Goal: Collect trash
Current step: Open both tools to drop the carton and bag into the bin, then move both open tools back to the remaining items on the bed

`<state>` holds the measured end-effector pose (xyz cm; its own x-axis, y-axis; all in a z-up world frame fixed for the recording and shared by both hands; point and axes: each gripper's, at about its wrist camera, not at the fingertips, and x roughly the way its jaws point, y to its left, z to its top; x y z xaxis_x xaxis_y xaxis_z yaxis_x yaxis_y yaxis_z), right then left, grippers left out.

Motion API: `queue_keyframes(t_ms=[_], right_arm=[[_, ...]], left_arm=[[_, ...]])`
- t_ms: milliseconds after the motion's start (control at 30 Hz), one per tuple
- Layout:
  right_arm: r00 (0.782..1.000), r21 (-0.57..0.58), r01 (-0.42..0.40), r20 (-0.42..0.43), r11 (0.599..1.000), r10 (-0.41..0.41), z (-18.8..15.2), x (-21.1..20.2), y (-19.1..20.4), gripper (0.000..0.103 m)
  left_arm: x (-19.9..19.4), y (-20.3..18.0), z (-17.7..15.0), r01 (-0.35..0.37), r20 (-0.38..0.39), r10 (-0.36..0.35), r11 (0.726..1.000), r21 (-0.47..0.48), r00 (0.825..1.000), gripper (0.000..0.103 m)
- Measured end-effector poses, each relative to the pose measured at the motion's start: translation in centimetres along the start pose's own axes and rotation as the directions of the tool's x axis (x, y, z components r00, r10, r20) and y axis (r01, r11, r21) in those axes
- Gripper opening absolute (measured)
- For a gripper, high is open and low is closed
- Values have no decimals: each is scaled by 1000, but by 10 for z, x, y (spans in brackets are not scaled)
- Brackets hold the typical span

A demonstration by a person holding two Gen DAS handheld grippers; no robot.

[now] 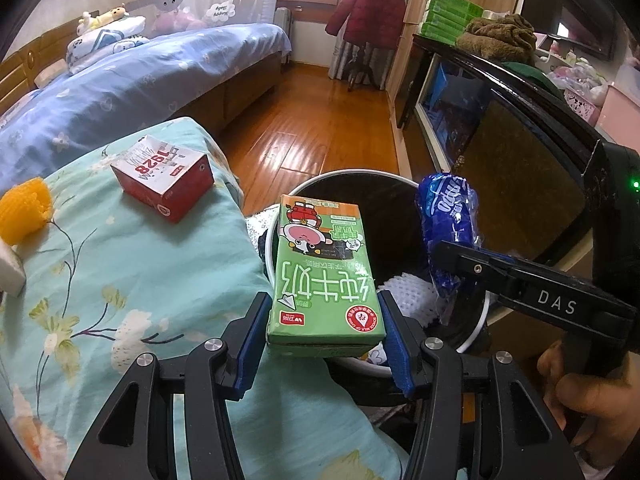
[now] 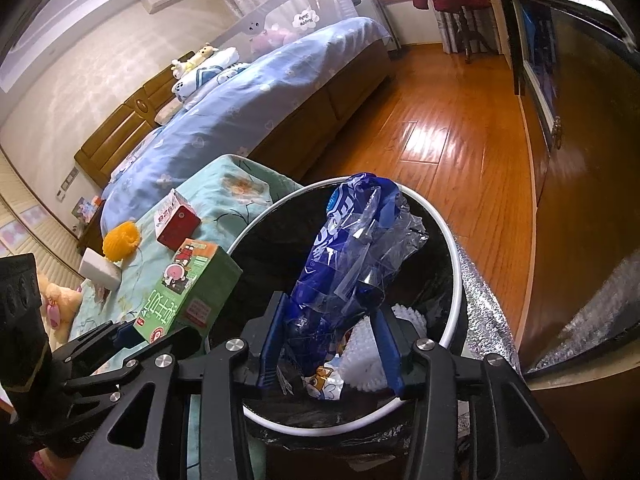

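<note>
- The left hand-held gripper (image 1: pixel 324 332) pinches a green milk carton (image 1: pixel 324 280) over the trash bin's near rim (image 2: pixel 450 240); carry it further inward before releasing.
- The right hand-held gripper (image 2: pixel 330 344), jaws part spread, has a blue plastic wrapper (image 2: pixel 352 256) between them above the bin; whether the pads grip it, I cannot tell. Spread fully.
- A red carton (image 1: pixel 164 176) waits on the floral-covered bed's corner (image 1: pixel 120 280).

A surface is covered by a teal floral cloth (image 1: pixel 132 280). On it are laid a red-and-white carton (image 1: pixel 162 178), an orange knitted ball (image 1: pixel 24 216) and a white block (image 2: pixel 100 270). A white-rimmed bin (image 2: pixel 450 240) is stood on the wooden floor (image 1: pixel 312 120) beside it.
</note>
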<state>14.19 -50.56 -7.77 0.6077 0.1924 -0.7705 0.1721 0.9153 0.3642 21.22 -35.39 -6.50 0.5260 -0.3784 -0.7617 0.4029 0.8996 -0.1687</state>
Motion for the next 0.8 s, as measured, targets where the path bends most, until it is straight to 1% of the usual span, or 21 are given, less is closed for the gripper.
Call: queue_keyframes(t_ms=[67,133,167,267,333,533,700,800], right_arm=[[1000,13,-2,5,1000,2,1,-1,-1,53],[1000,19,1,11,1000,-1,0,-3,-2,68],[1000,21,0,15,1000,0,0,-5,-2,70],[1000,22,-2,21,1000,2,-1,-8,0,72],[1000,21,-8,29,1000,7,-2,-11,4,79],[998,11,-34,48,999,34,-8,-18,18,85],[997,-3,-67,41,998,67,-17,-17,37,86],[996,-19,-80,32,997,80,-20,-14,50,86]], left_arm=[[-2,2,0,-1,7,1,1000,-6,1000,55],[-5,4,-1,0,13,0,1000,-16,1000,61],[-6,5,-2,0,16,1,1000,-22,1000,62],[-13,10,-7,3,22,-2,999,-43,1000,62],[-17,15,-12,0,23,1,998,-58,1000,63],[-37,34,-31,-21,36,25,994,-110,999,64],[-56,53,-47,-46,46,54,985,-164,997,65],[-67,66,-59,-59,47,70,976,-210,996,65]])
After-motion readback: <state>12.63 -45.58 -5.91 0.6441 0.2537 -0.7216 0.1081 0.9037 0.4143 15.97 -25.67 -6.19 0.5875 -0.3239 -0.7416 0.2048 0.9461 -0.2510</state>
